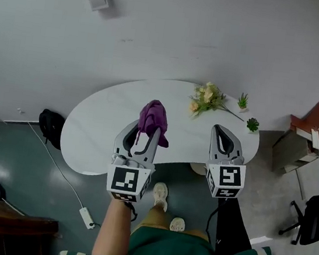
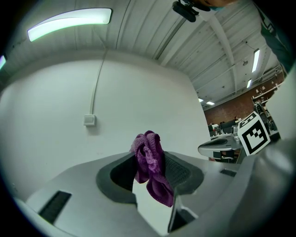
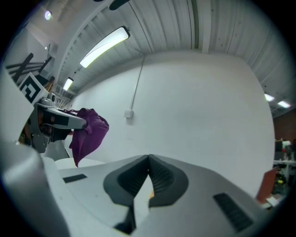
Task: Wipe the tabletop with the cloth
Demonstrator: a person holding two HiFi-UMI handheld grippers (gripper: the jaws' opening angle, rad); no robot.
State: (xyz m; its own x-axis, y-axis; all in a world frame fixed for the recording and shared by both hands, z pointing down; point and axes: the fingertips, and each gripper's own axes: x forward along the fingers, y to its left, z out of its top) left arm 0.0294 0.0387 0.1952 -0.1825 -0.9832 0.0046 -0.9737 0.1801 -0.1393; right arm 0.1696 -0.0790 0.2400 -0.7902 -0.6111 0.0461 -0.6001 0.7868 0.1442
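A bunched purple cloth is pinched in my left gripper, held in the air above the white kidney-shaped tabletop. In the left gripper view the cloth hangs between the two grey jaws. My right gripper is raised beside it, to the right, with its jaws shut together and nothing between them. From the right gripper view, the cloth and the left gripper show at the left. Both grippers point toward the white wall.
On the table's far right lie a bunch of yellow flowers and two small green potted plants. A black bag sits on the floor left of the table. A brown box and a black chair stand at the right.
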